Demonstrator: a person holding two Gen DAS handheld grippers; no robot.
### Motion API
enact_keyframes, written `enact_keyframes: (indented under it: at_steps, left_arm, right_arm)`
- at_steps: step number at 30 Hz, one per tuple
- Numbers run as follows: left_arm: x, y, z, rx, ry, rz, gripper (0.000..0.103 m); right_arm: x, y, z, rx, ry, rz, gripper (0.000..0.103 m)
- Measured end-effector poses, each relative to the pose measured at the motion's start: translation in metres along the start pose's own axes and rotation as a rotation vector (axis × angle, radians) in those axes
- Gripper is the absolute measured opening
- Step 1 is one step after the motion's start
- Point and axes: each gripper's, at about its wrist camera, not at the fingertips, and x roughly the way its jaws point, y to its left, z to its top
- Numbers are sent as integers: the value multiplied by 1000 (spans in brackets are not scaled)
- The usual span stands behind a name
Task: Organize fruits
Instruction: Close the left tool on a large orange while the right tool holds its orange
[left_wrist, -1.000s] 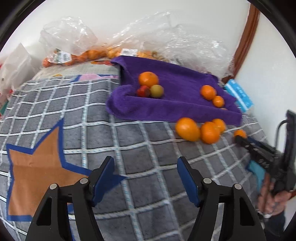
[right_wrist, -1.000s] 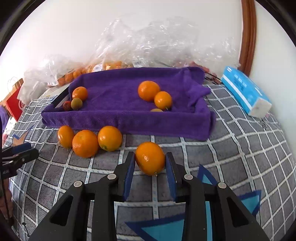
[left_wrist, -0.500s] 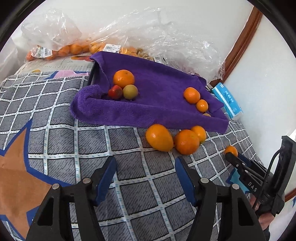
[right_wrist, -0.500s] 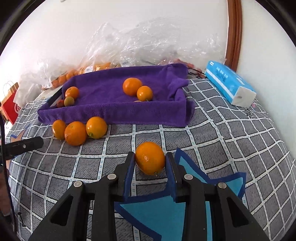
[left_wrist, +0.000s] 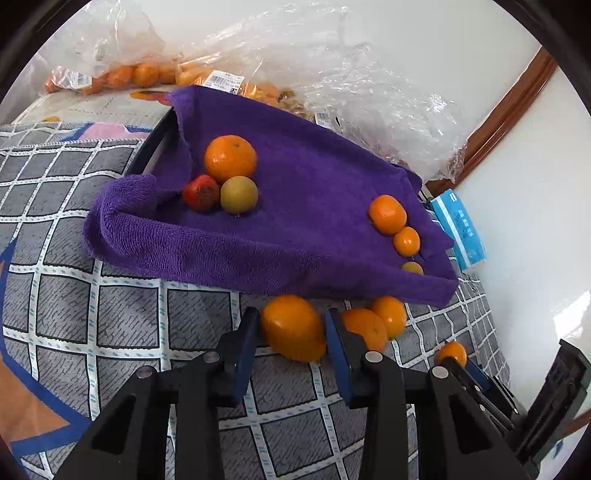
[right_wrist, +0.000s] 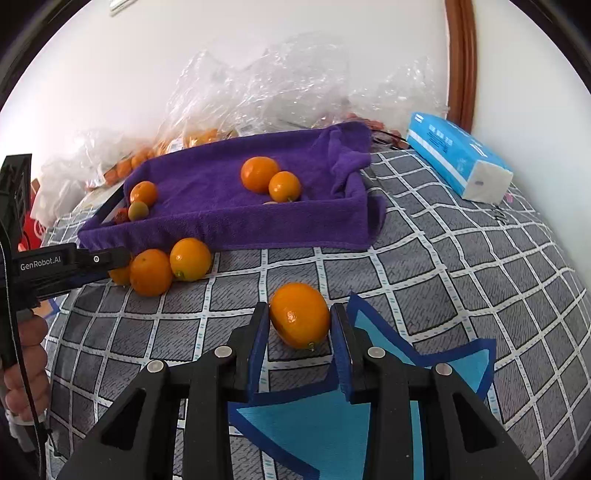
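two grippers each have an orange between their pads. the left gripper (left_wrist: 291, 334) is closing its jaws on the left orange (left_wrist: 293, 326), which lies on the checked cover (left_wrist: 122, 317) just in front of the purple towel tray (left_wrist: 229, 254); the pads sit against its flanks, so contact appears made or nearly made. the right gripper (right_wrist: 300, 330) stands narrow and clamps the right orange (right_wrist: 300, 319), which sits low over the cover, well apart from the tray front.

key relation: the tray lies ahead of both tools, and the left gripper is the nearer one, its fruit almost touching the towel's front fold. two loose oranges (left_wrist: 373, 325) rest just beside the left gripper's outer finger (left_wrist: 338, 354), on the side toward the right gripper.

inside the tray, one large orange (left_wrist: 231, 158), a red fruit (left_wrist: 201, 192) and a green-yellow fruit (left_wrist: 239, 194) cluster at one corner; smaller oranges (left_wrist: 388, 214) line the opposite end.

judgement: the coming move is a lift over the raised towel fold, then forward into the tray. the left orange's long axis runs obliquely across the jaws, so it may rotate when lifted. clearance from the neighbouring loose fruit is small; a sideways sweep could roll them.
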Motion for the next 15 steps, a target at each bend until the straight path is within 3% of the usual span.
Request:
enact_keyframes:
  at_steps: [3,6,9,12,15]
  left_arm:
    - [-12,5,-2,16,16,26,34]
    - [-26,10,-7,94,41,143,35]
    - [-37,15,-10,117,51,165,35]
    - [-31,15,-13,137,29,170,43]
    - [-26,12,-18,144,-37,194,40]
  right_arm:
    - [1,-1,0,9,3,-1,33]
    - [1,1,0,1,5,-6,33]
    - [1,1,0,0,3,-5,33]
    - [1,0,1,2,5,2,33]
    - [0,-1,1,7,0,-2,33]
